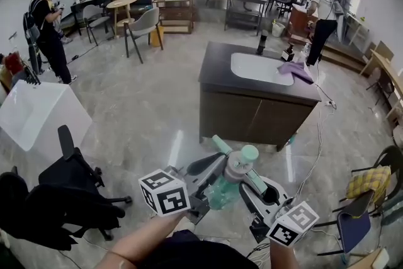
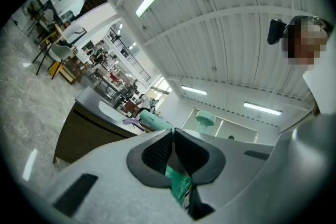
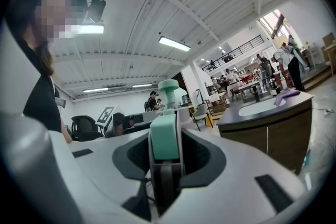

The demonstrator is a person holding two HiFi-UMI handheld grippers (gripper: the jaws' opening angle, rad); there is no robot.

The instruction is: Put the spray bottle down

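Head view: spray bottle point(image 1: 234, 178) at lower centre, upright in mid-air over bare floor, pinched from both sides by left gripper point(image 1: 206, 189) and right gripper point(image 1: 255, 184). No surface underneath, so not set down yet. Nearest landing spot looks like the sink cabinet point(image 1: 252, 116) at centre frame, well apart from the bottle, with a purple cloth point(image 1: 296, 69) at its right end. Left gripper view: left gripper point(image 2: 173, 165) closed tight, pads nearly together, with the translucent green body of the spray bottle point(image 2: 179, 185) squeezed between them; probably carrying the weight. Right gripper view: right gripper point(image 3: 166, 165) about half closed, clamped on a teal part of the spray bottle point(image 3: 165, 136) below its round cap; likely there to stop tilt and swing. Two-sided hold probably worth keeping until the base meets a surface.
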